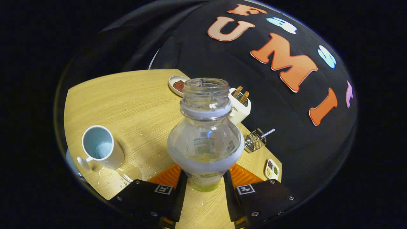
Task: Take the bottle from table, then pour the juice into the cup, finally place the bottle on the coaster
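An open clear plastic bottle (205, 133) with no cap stands upright between the two fingers, which press on its lower body from both sides. My gripper (205, 181) is shut on it. A little yellow-green juice shows at the bottle's base. A white cup (101, 149) with a pale blue inside stands on the wooden table (127, 98) to the left of the fingers, its handle towards me, some liquid inside. A clear round coaster (129, 173) lies just right of the cup, near the left finger.
Beyond the bottle are a small white dish with something red (177, 85) and a white toaster with bread slices (239, 106). To the right lie a wire mesh tool (256, 140) and a small seasoning tray (272, 169) near the table edge. Droplets dot the wood around the cup.
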The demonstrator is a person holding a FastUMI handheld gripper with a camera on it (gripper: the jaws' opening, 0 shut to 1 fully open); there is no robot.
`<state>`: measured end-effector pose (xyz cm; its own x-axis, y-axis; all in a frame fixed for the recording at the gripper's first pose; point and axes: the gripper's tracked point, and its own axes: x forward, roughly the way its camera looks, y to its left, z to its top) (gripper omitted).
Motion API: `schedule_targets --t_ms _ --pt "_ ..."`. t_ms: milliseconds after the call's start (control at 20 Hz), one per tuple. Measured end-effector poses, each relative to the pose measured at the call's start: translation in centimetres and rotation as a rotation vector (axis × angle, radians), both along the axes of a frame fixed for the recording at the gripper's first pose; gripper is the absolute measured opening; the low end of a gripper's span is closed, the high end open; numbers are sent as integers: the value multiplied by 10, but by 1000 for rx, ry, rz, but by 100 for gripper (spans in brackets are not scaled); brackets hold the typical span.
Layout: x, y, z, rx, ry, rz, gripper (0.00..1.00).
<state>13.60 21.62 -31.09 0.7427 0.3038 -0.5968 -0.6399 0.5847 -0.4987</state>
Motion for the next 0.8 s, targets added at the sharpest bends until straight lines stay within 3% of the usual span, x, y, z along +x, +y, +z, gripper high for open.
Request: schedule_targets --t_ms 500,800 --pt "72 -1 -27 403 238 -172 58" --pt "100 -5 -59 448 296 -209 59"
